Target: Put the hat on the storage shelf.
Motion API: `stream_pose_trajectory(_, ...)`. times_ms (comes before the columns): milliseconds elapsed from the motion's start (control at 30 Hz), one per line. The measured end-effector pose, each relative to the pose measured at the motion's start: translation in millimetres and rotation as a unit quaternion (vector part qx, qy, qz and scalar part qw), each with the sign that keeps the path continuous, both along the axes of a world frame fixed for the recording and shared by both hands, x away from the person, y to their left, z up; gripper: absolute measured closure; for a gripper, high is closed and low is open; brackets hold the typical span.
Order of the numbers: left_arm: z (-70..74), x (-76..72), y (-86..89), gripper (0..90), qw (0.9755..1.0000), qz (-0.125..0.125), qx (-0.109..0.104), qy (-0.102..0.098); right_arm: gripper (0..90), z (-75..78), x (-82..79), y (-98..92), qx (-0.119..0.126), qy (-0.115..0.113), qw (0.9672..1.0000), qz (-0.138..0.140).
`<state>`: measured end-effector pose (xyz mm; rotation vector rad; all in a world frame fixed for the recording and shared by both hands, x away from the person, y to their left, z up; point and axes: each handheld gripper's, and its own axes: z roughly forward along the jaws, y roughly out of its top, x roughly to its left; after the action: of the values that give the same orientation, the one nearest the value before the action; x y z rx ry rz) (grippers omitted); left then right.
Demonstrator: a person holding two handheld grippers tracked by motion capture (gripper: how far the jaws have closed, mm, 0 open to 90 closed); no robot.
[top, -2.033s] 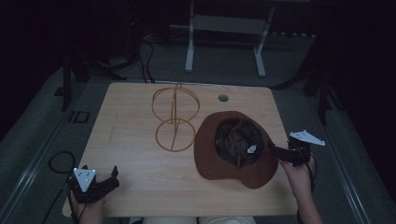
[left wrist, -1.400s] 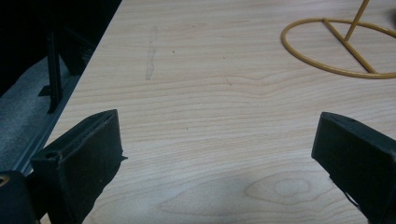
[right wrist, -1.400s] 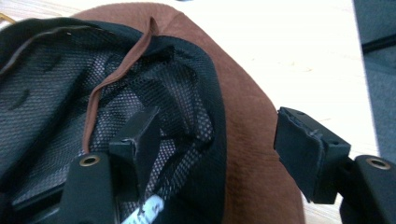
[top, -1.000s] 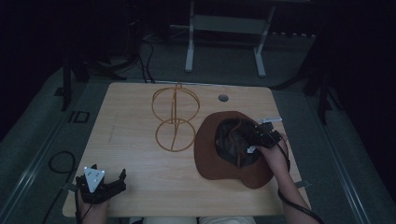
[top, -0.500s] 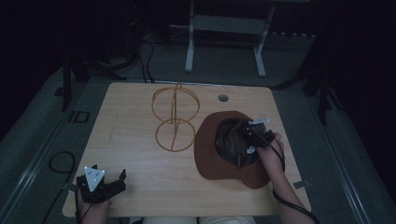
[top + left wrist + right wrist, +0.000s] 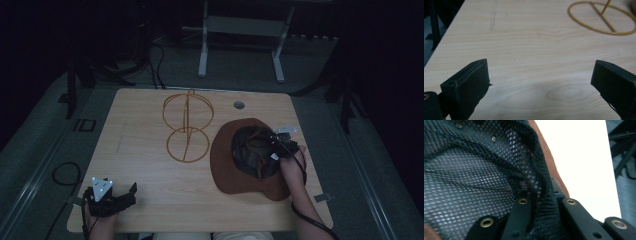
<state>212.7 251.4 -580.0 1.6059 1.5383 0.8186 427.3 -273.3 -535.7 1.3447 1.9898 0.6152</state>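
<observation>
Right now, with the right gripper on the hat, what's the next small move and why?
Probably lift the hat a little toward the wire stand: the right gripper has just closed on the mesh-lined crown edge, the hat lies upside down, and the left gripper rests open, apart.

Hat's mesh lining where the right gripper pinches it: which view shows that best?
The right gripper view: the jaws stand shut on a fold of the hat's mesh lining, close up. The high view shows the whole hat with the right gripper inside its crown.
</observation>
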Motion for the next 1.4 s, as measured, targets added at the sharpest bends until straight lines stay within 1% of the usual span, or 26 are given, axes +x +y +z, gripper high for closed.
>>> stream_pose_trajectory(33,-0.2,0.3,0.8,2.4,1.0,-0.001,-0.001,0.003,86.2,3.6,-2.0,-2.1,0.01,-0.006,0.9999,0.0)
stream_pose_trajectory(67,-0.5,0.7,0.8,2.4,1.0,0.0,0.0,0.006,86.4,7.7,-4.5,-3.3,0.013,-0.014,0.9998,0.003)
stream_pose_trajectory(133,-0.6,1.3,0.2,2.4,0.9999,-0.003,0.009,0.011,86.7,16.4,-8.5,-6.4,0.033,-0.02,0.9992,0.008)
stream_pose_trajectory(200,-0.3,1.4,-0.5,2.4,0.9999,-0.006,0.007,0.01,86.7,24.4,-12.1,-9.7,0.049,-0.028,0.9984,0.007)
stream_pose_trajectory(300,0.7,1.4,-1.9,2.4,0.9999,-0.011,0.011,0.005,86.7,36.0,-18.9,-12.9,0.059,-0.046,0.9972,0.007)
stream_pose_trajectory(367,0.9,1.8,-3.7,2.7,0.9998,-0.015,0.014,0.007,86.7,43.8,-23.4,-13.6,0.061,-0.053,0.9966,0.012)
stream_pose_trajectory(400,1.0,2.2,-4.8,3.9,0.9996,-0.017,0.02,0.01,86.7,47.2,-25.8,-13.5,0.064,-0.057,0.9963,0.013)
stream_pose_trajectory(500,0.9,4.0,-8.7,4.1,0.9991,-0.025,0.031,0.012,86.7,56.7,-31.9,-13.6,0.07,-0.062,0.9954,0.023)
stream_pose_trajectory(533,0.8,5.0,-9.9,4.4,0.999,-0.033,0.028,0.011,86.7,59.5,-34.1,-13.1,0.068,-0.063,0.9954,0.024)
stream_pose_trajectory(567,0.4,5.9,-11.8,4.6,0.9989,-0.035,0.029,0.011,86.6,62.2,-36.0,-13.3,0.07,-0.063,0.9952,0.027)
stream_pose_trajectory(600,0.0,7.0,-14.2,4.6,0.9988,-0.04,0.028,0.01,86.7,64.6,-38.1,-13.6,0.075,-0.065,0.9947,0.027)
stream_pose_trajectory(633,-0.2,8.6,-16.8,4.7,0.9982,-0.051,0.028,0.012,86.6,66.9,-40.1,-13.6,0.078,-0.065,0.9945,0.027)
stream_pose_trajectory(667,0.0,10.1,-20.0,4.8,0.9977,-0.056,0.034,0.015,86.6,68.9,-41.7,-13.7,0.081,-0.066,0.9942,0.028)
stream_pose_trajectory(700,0.4,11.2,-23.1,4.9,0.9972,-0.063,0.038,0.013,86.6,70.8,-43.2,-13.8,0.084,-0.067,0.9938,0.029)
stream_pose_trajectory(833,4.5,15.7,-33.8,6.3,0.9958,-0.084,0.035,0.01,86.5,76.3,-47.7,-13.0,0.088,-0.068,0.9932,0.033)
stream_pose_trajectory(933,4.4,19.4,-44.3,6.3,0.9939,-0.104,0.033,0.018,86.5,77.9,-49.7,-11.2,0.084,-0.067,0.9936,0.036)
stream_pose_trajectory(967,4.2,20.7,-48.4,6.3,0.9928,-0.114,0.03,0.021,86.5,77.6,-50.2,-10.7,0.082,-0.067,0.9937,0.036)
stream_pose_trajectory(1067,6.2,23.8,-61.4,7.2,0.9897,-0.137,0.035,0.026,86.5,75.5,-51.4,-10.0,0.082,-0.064,0.9939,0.037)
stream_pose_trajectory(1100,6.2,23.8,-61.4,7.2,0.9897,-0.137,0.035,0.026,86.5,75.0,-51.9,-9.6,0.082,-0.062,0.994,0.037)
stream_pose_trajectory(1133,8.8,26.7,-69.9,7.2,0.9877,-0.15,0.037,0.027,86.5,74.5,-52.3,-9.5,0.083,-0.062,0.9939,0.037)
stream_pose_trajectory(1167,10.0,28.3,-74.2,7.2,0.9867,-0.156,0.038,0.026,86.5,74.2,-52.9,-9.3,0.085,-0.063,0.9936,0.038)
stream_pose_trajectory(1200,11.3,29.8,-78.3,7.2,0.9864,-0.159,0.037,0.024,86.5,74.1,-53.5,-8.9,0.084,-0.063,0.9937,0.039)
stream_pose_trajectory(1233,12.7,31.5,-82.1,7.2,0.985,-0.167,0.036,0.025,86.5,74.1,-53.9,-8.5,0.085,-0.062,0.9937,0.04)
stream_pose_trajectory(1300,15.4,34.4,-91.1,7.2,0.9825,-0.18,0.041,0.025,86.5,74.3,-54.8,-7.6,0.084,-0.063,0.9935,0.043)
stream_pose_trajectory(1333,17.0,35.7,-95.8,7.2,0.9806,-0.191,0.04,0.024,86.5,74.5,-55.3,-7.1,0.083,-0.062,0.9936,0.043)
stream_pose_trajectory(1400,21.0,38.4,-104.8,7.2,0.9776,-0.205,0.043,0.023,86.5,74.8,-56.2,-6.6,0.086,-0.062,0.9933,0.045)
